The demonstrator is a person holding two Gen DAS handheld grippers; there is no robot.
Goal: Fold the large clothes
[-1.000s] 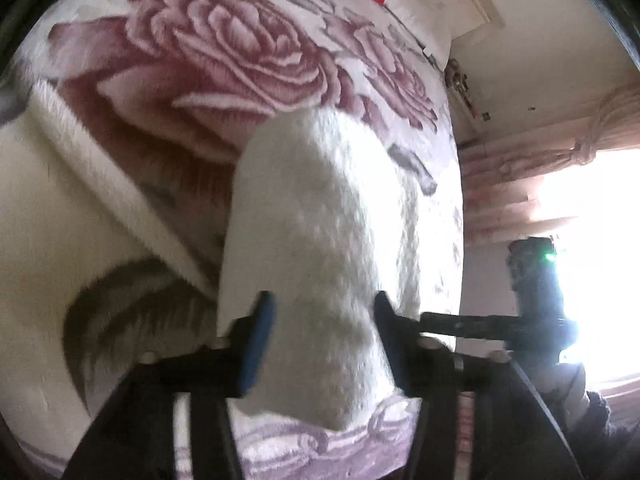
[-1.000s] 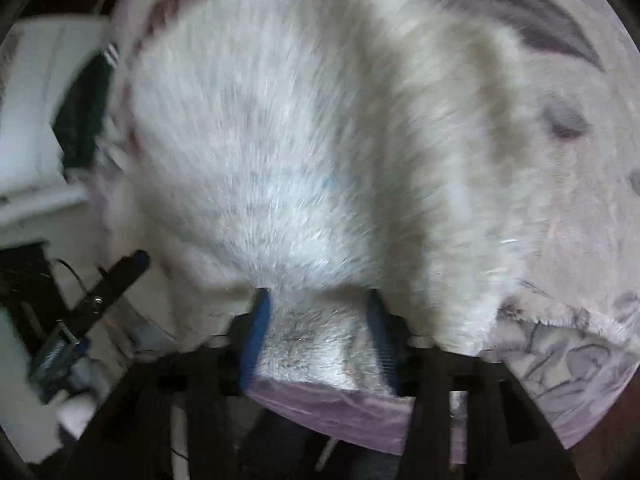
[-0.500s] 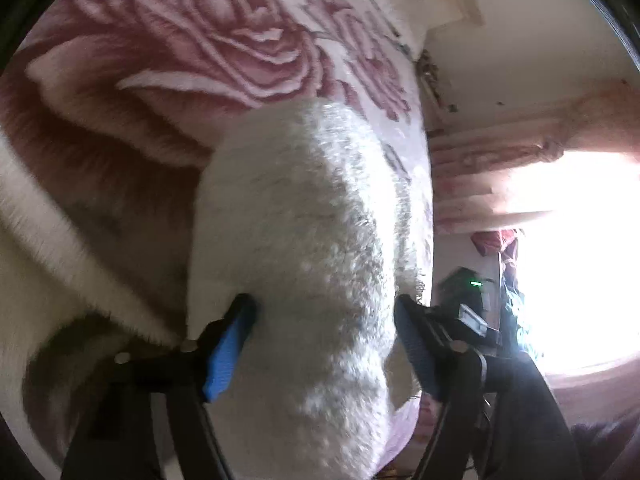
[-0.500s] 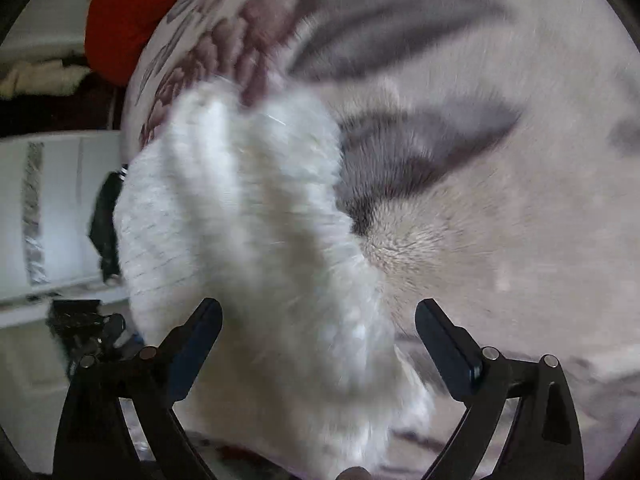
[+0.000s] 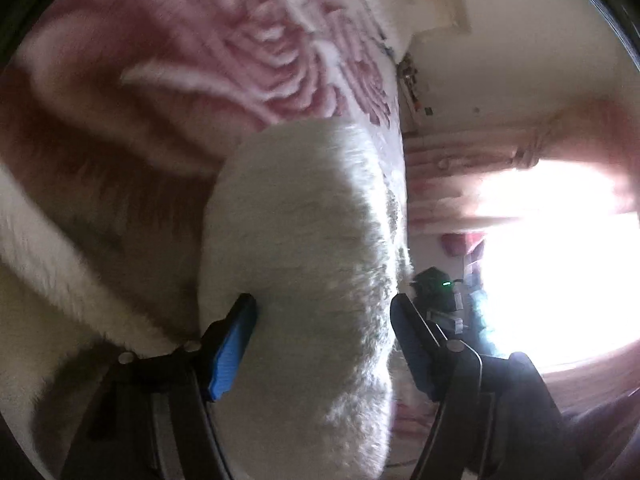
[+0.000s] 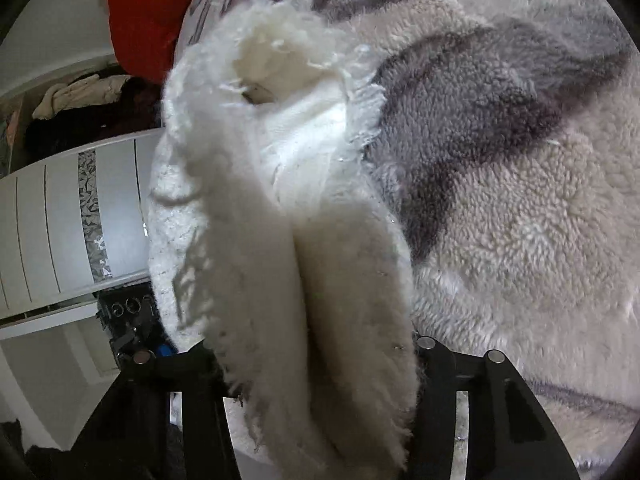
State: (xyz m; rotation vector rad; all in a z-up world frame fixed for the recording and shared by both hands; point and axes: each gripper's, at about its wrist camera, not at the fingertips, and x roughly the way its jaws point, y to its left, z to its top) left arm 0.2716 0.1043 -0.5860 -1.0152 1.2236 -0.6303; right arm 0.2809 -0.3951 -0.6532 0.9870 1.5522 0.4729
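- Landmark: rose blanket on the bed.
- White fleece garment lies bunched on the blanket, near its edge; a second ago it hung higher, so both hands have brought it down.
- Left gripper: jaws partly open, wider than a second ago; fleece fills the gap, pad contact unclear.
- Right gripper: flew wide half a second ago, now closing on a doubled fleece fold.
- Reads as a re-grip: fold laid down, next fold likely.
- Red cloth lies at the blanket's far end.
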